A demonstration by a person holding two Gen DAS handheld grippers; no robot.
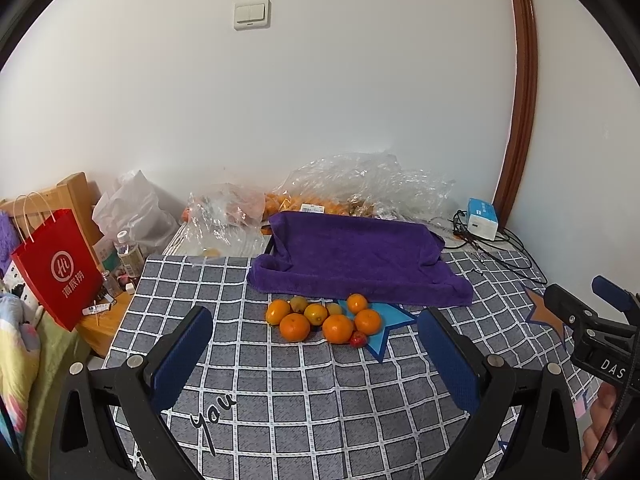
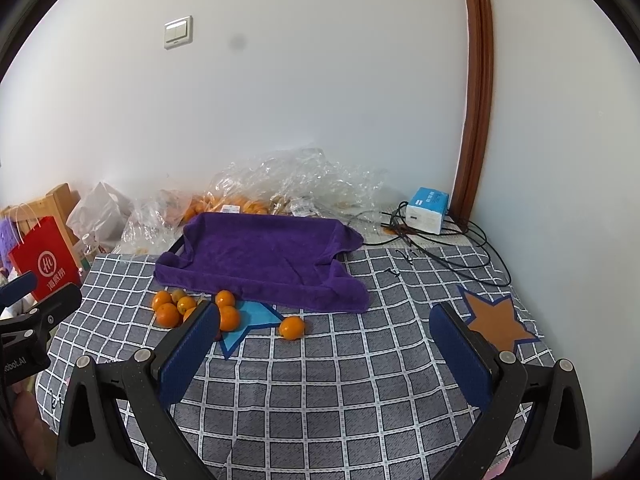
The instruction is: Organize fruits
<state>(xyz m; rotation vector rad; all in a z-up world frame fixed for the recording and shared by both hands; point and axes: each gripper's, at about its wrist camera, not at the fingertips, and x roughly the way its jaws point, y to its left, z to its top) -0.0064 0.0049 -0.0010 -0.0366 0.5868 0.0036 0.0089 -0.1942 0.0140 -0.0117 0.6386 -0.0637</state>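
Several oranges (image 1: 324, 322) lie in a cluster on the checked cloth just in front of a purple towel-lined tray (image 1: 352, 260), with a brownish kiwi (image 1: 298, 304) and a small red fruit (image 1: 358, 339) among them. In the right wrist view the cluster (image 2: 192, 308) sits left of the tray (image 2: 264, 256), and one orange (image 2: 292, 327) lies apart on the cloth. My left gripper (image 1: 316, 356) is open and empty, short of the cluster. My right gripper (image 2: 324, 354) is open and empty, near the lone orange; its left finger hides part of the cluster.
Clear plastic bags (image 1: 360, 184) with more oranges lie behind the tray by the wall. A blue-white box (image 1: 483, 218) and black cables (image 2: 460, 248) sit at the back right. A red paper bag (image 1: 56, 268) and bottles stand off the left edge.
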